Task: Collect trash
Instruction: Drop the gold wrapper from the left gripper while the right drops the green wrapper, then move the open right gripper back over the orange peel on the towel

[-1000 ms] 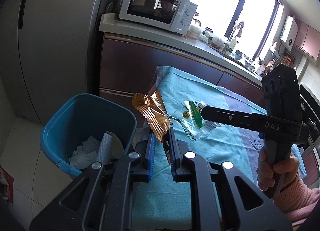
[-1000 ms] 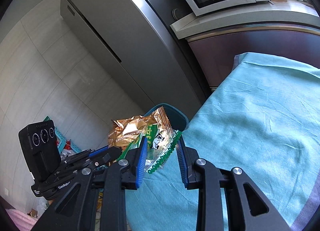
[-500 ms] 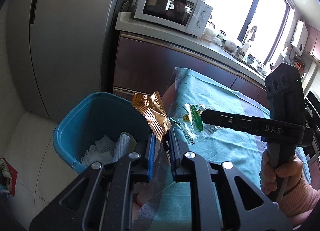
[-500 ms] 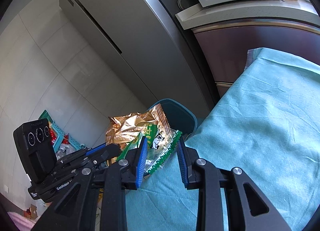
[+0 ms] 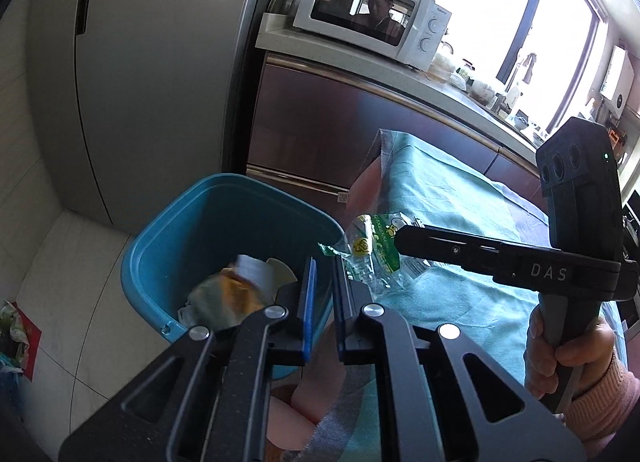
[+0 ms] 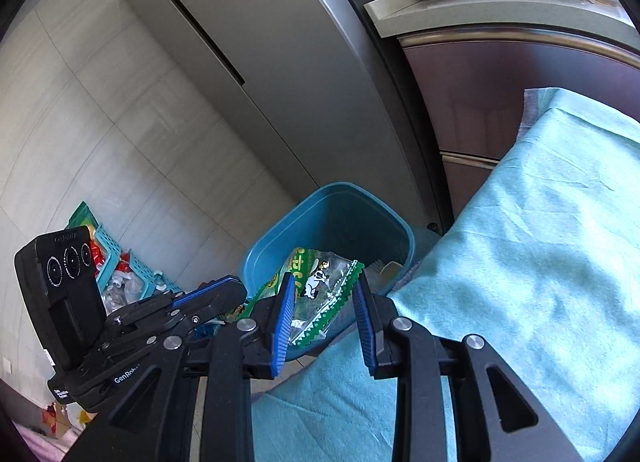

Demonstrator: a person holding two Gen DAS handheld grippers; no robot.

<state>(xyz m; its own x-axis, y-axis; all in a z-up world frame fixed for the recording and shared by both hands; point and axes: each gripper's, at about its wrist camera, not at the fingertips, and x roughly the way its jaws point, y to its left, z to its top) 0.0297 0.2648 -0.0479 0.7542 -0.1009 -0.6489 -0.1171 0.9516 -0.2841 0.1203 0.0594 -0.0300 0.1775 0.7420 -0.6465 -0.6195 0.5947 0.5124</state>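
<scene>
Gold wrapper [image 5: 228, 294] dropped into bin [image 5: 168, 246] from my open left tongs [image 5: 323, 282]; right tongs [image 6: 324, 302] pinch green wrapper [image 6: 320, 286] just short of bin's rim.

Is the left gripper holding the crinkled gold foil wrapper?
No: the left gripper has nothing between its fingers, and the gold foil wrapper lies blurred inside the blue plastic bin.

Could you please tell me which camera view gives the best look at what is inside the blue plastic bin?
The left wrist view: it looks down into the blue plastic bin, showing a blurred orange-gold wrapper on pale crumpled trash. The right wrist view shows mostly the bin's far wall, with the clear green-edged wrapper covering the contents.
</scene>
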